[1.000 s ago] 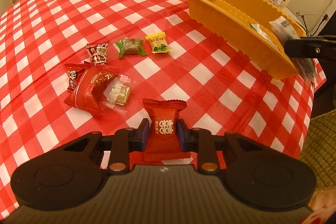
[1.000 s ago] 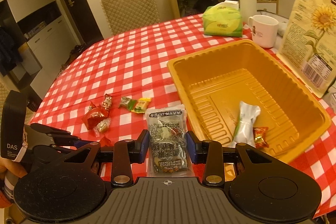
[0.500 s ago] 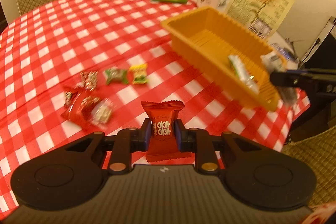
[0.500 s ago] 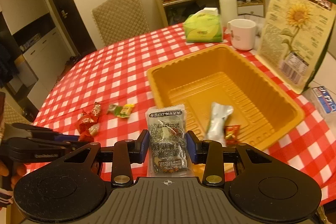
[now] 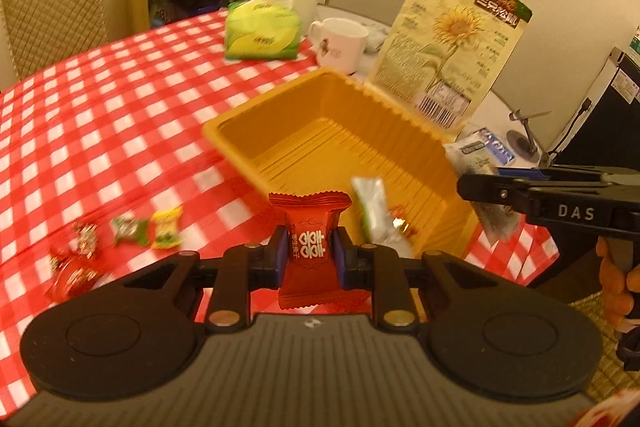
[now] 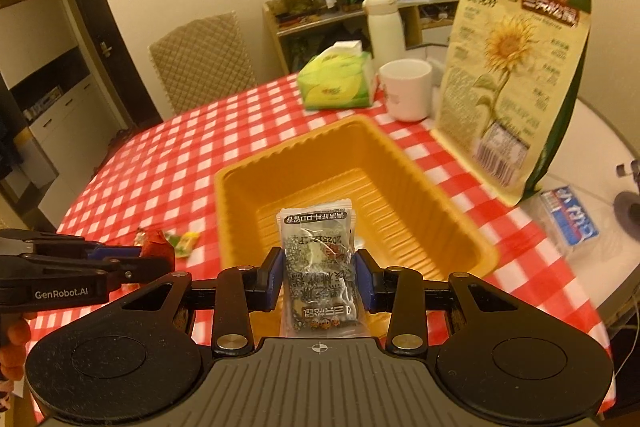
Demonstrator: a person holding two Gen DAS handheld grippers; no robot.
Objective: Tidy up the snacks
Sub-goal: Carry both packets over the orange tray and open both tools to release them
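Note:
My left gripper [image 5: 307, 251] is shut on a red candy packet [image 5: 306, 227] and holds it up at the near edge of the orange tray [image 5: 312, 115]. My right gripper [image 6: 318, 275] is shut on a clear seed packet [image 6: 318, 259] above the near end of the same tray [image 6: 240, 187]. The tray holds a silver-green packet [image 5: 370, 203] and a small red candy [image 5: 400, 225]. Several loose candies [image 5: 132, 233] lie on the checked cloth to the left. The right gripper also shows in the left wrist view [image 5: 476, 185], the left one in the right wrist view [image 6: 156, 261].
Behind the tray stand a tall sunflower-seed bag [image 6: 512, 83], a white mug [image 6: 406, 89], a green tissue pack [image 6: 340, 83] and a white flask [image 6: 384, 23]. A blue-white box [image 6: 568, 219] lies right of the tray. A chair [image 6: 204, 59] stands at the far side.
Both grippers have risen and moved toward the tray with their packets. The views now look more level across the table.

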